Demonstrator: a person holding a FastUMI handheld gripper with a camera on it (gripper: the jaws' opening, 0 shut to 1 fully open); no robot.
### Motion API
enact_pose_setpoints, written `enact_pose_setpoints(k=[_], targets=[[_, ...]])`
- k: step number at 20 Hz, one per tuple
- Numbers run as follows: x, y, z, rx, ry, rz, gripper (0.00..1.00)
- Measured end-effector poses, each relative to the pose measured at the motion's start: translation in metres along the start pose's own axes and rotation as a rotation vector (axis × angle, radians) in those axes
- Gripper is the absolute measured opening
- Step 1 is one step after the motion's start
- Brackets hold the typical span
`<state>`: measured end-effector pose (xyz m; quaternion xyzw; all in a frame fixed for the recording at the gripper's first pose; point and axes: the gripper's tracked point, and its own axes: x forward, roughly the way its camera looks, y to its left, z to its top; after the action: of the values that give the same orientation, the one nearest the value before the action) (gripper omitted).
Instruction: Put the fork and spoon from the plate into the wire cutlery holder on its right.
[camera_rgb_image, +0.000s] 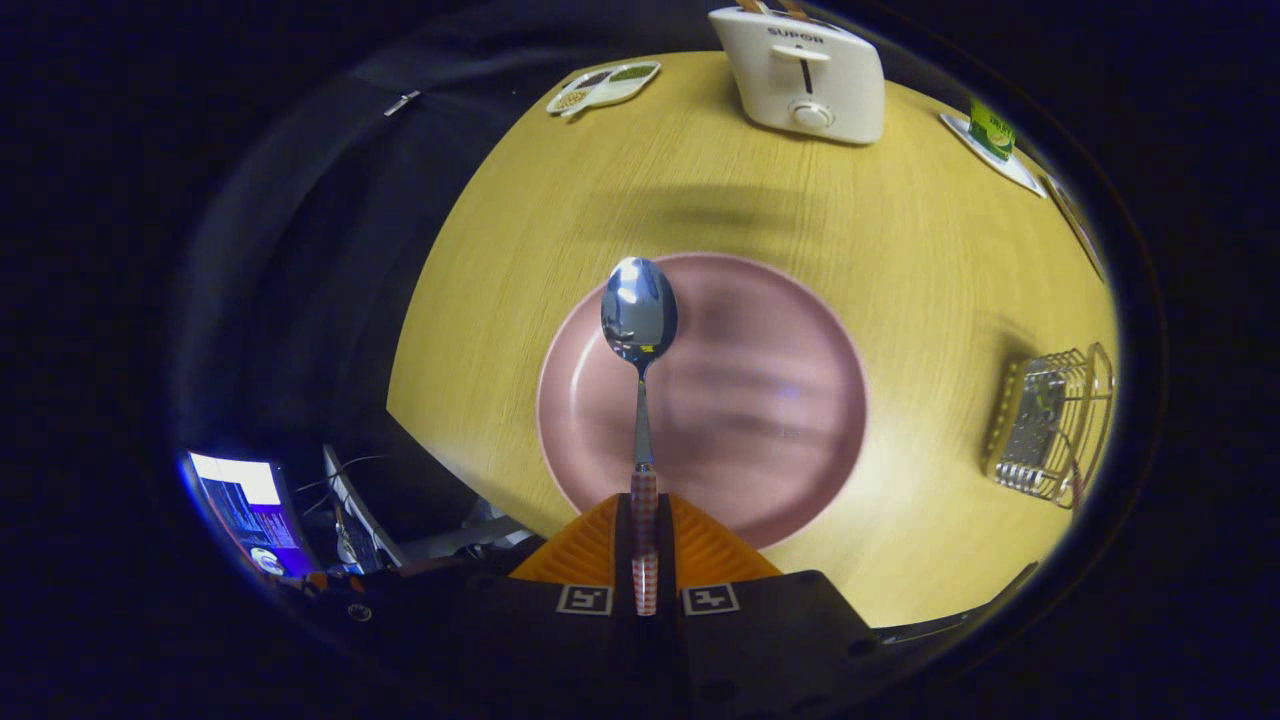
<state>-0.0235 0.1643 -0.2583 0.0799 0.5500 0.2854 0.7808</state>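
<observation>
The gripper (645, 540) has two orange ribbed fingers (590, 550), and they are squeezed tight on the red-and-white checked handle of a shiny metal spoon (639, 330). The handle sits right between the fingers. The spoon sticks straight out ahead of them, with its round bowl at the far end, held up in the air.

Under the spoon and just ahead of the fingers is a round pink plate (790, 400). The plate looks blurry. The spoon's bowl hangs over the far left part of the plate's rim.

The plate sits on a round yellow wooden table (930, 260). Off to the right of the fingers, well apart from the plate, is the silver wire cutlery holder (1050, 425). It stands on the table near the table's edge.

Far beyond the fingers, at the back of the table, is a white toaster (805, 75). To the left of the toaster is a small white dish with parts holding brown and green bits (605, 85). To the right of the toaster is a green carton (992, 128) on a flat white tray (1010, 165).

Down to the left of the fingers, past the table, a lit screen (245, 505) glows
</observation>
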Motion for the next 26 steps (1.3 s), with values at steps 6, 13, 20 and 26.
enact_pose_setpoints(k=[6, 13, 20, 26], targets=[[-0.108, -0.081, 0.003, 0.004, 0.012, -0.094, 0.11], [-0.177, -0.177, -0.031, 0.039, 0.264, -0.222, 0.11], [-0.175, -0.21, -0.044, 0.048, 0.621, -0.27, 0.11], [-0.159, -0.22, -0.033, 0.068, 0.833, -0.326, 0.1]])
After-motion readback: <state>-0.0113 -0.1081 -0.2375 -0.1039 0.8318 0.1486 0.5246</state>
